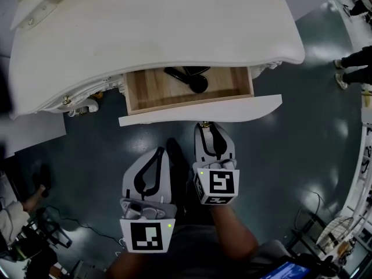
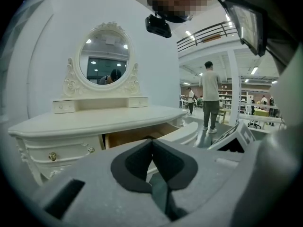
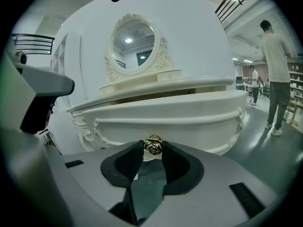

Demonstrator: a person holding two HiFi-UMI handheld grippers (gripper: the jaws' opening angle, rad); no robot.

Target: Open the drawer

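Head view: the drawer [image 1: 192, 92] of a white dressing table [image 1: 145, 28] stands partway out, its bare wood floor showing. A black object [image 1: 189, 77] lies inside near the back; I cannot tell what it is. The drawer front [image 1: 200, 110] runs crosswise, left to right. The drawer's travel is straight toward the person.

- Right claw [image 1: 209, 131] sits dead ahead of the front's middle, tips touching it. In the right gripper view its pads close on either side of the brass rose-shaped knob [image 3: 153, 144], a narrow grip on the knob.
- The claw's own line matches the slide direction, so my judgement is that the pull wants to run straight back along that line, with no sideways drift.
- Left claw [image 1: 158, 154] hangs back and to the left, apart from the drawer front. In the left gripper view its jaws meet, with nothing between them.
- The right is plainly the nearer, working hand.
- Some drawer length remains under the tabletop, so I judge the opening part done.

Surface: the tabletop is smooth cream, with a curved edge that overhangs the drawer. An oval mirror [image 3: 132, 41] stands at the back.

Room: dark glossy floor [image 1: 290, 156], with cables at lower left. A person [image 3: 277, 74] stands well off to the right in an open hall.
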